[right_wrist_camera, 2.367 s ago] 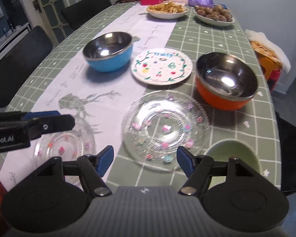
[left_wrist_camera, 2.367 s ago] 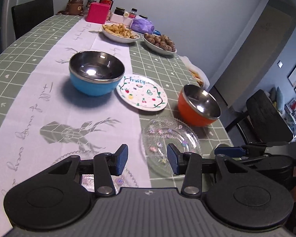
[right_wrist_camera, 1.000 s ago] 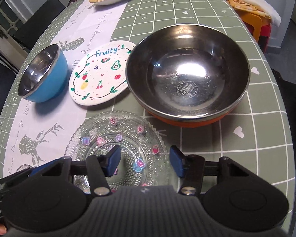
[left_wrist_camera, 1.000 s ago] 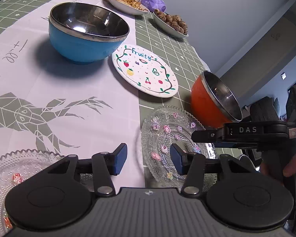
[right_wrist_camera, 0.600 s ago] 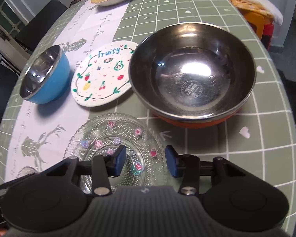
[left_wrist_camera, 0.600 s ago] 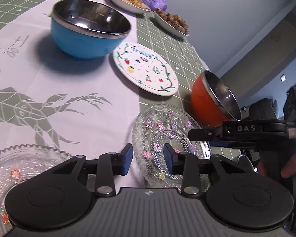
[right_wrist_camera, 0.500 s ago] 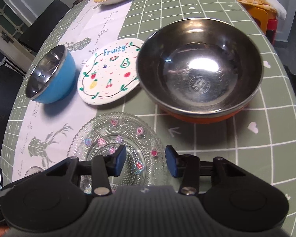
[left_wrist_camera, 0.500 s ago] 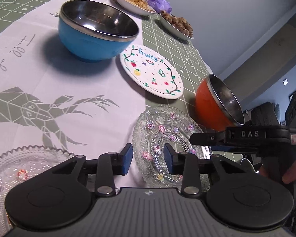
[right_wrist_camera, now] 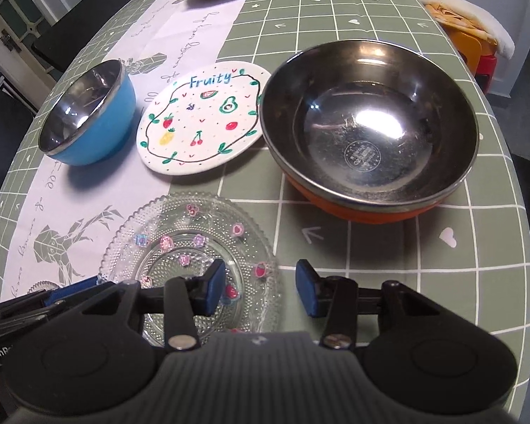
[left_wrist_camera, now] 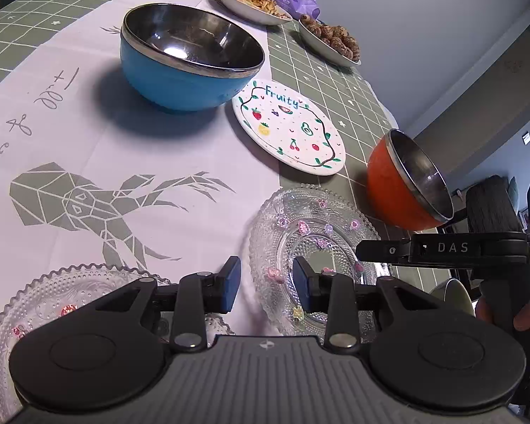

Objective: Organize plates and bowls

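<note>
You see a beaded clear glass plate [right_wrist_camera: 194, 247], a glossy painted white ceramic plate [right_wrist_camera: 201, 120] and a shiny steel-lined orange bowl [right_wrist_camera: 367, 130] upper right, all on matt cloth.

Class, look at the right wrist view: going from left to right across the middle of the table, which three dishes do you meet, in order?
Blue bowl → Fruity plate → orange bowl.
</note>
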{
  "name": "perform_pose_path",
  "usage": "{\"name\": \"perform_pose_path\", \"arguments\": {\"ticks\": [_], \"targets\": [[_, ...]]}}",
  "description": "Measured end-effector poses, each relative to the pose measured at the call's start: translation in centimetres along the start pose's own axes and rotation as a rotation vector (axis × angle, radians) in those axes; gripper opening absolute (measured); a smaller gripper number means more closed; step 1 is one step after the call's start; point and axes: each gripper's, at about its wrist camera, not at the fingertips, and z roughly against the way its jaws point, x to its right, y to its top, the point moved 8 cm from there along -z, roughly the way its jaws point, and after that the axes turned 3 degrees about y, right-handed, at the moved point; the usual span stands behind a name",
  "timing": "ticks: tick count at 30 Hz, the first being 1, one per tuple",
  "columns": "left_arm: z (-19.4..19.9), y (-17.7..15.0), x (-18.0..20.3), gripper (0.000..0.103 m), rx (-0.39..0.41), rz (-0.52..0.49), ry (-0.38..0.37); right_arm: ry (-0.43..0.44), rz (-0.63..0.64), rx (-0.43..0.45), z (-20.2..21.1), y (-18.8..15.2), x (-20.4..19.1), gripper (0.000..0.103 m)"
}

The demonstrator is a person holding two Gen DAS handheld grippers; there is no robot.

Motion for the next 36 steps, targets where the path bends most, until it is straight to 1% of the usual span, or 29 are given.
{"name": "perform_pose_path", "arguments": {"ticks": [3,6,7,8,9,11,15,17,18,19,22,23,28,36], "targets": [[-0.1,0.1,-0.1,0.041,0.002,0.016,-0.014,0.010,-0.012,-0.002,0.0,0.0,0.1,0.044],[-0.1,0.1,-0.2,0.041,0.004,0.021,-0.028,0.038,-0.028,-0.014,-0.1,-0.2,0.0,0.037],[-0.1,0.1,-0.2,0.041,0.005,0.021,-0.029,0.045,-0.031,-0.017,0.0,-0.2,-0.1,0.037],[-0.1,0.1,-0.1,0.038,0.005,0.017,-0.025,0.043,-0.028,-0.017,0.0,-0.3,-0.2,0.036],[-0.1,0.1,-0.1,0.032,0.003,0.012,-0.017,0.041,-0.025,-0.018,0.0,-0.3,-0.2,0.036],[-0.2,0.0,-0.2,0.027,-0.003,0.012,-0.014,0.042,-0.030,-0.021,0.0,-0.4,-0.3,0.036],[-0.2,-0.1,-0.2,0.025,-0.012,0.009,-0.014,0.030,-0.026,-0.040,0.3,-0.8,-0.2,0.035],[-0.2,-0.1,-0.2,0.025,-0.017,0.016,-0.012,0.008,-0.004,-0.043,0.3,-0.9,-0.2,0.030],[-0.2,-0.1,-0.3,0.025,-0.016,0.016,-0.009,0.001,-0.001,-0.043,0.3,-1.0,-0.1,0.025],[-0.2,-0.1,-0.2,0.025,-0.014,0.012,-0.005,0.001,-0.003,-0.043,0.3,-0.9,-0.1,0.022],[-0.1,-0.2,0.1,0.025,-0.006,-0.011,0.015,0.008,-0.010,-0.031,0.2,-0.8,0.1,0.020],[-0.1,-0.3,0.3,0.021,-0.004,-0.017,0.011,0.010,-0.011,-0.026,0.2,-0.7,0.2,0.020],[0.0,-0.4,0.4,0.021,0.008,-0.039,0.028,0.012,-0.011,-0.015,0.3,-0.7,0.2,0.018],[0.4,-0.1,0.1,0.021,0.014,-0.008,0.028,0.025,-0.021,0.013,1.2,-0.4,-0.2,0.013]]}}
